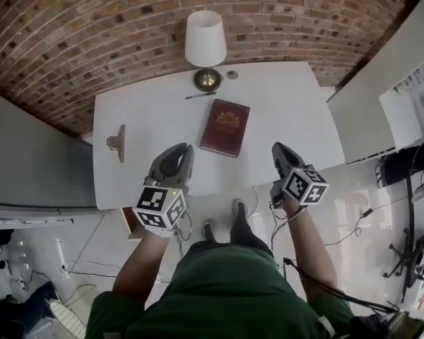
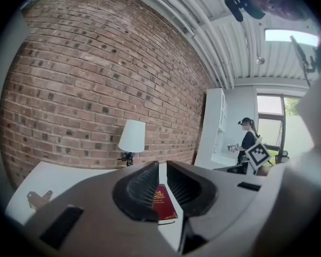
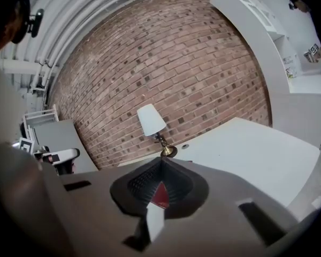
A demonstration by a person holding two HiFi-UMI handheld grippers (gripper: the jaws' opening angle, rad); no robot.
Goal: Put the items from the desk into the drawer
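Left gripper jaws sit a narrow slit apart and right gripper tips meet; both are empty, hovering at the desk's near edge. The red book lies flat just ahead, btwn them, w/ pen and clip further out; no drawer visible. Risk: jaws this narrow would prob. shove the flat book toward the lamp instead of gripping it.

Nothing legible for you here. Red book on tabletop: gold crest, gold lettering lines, too small to read. Left cube, right cube: black-and-white square markers only, no letters, no digits.
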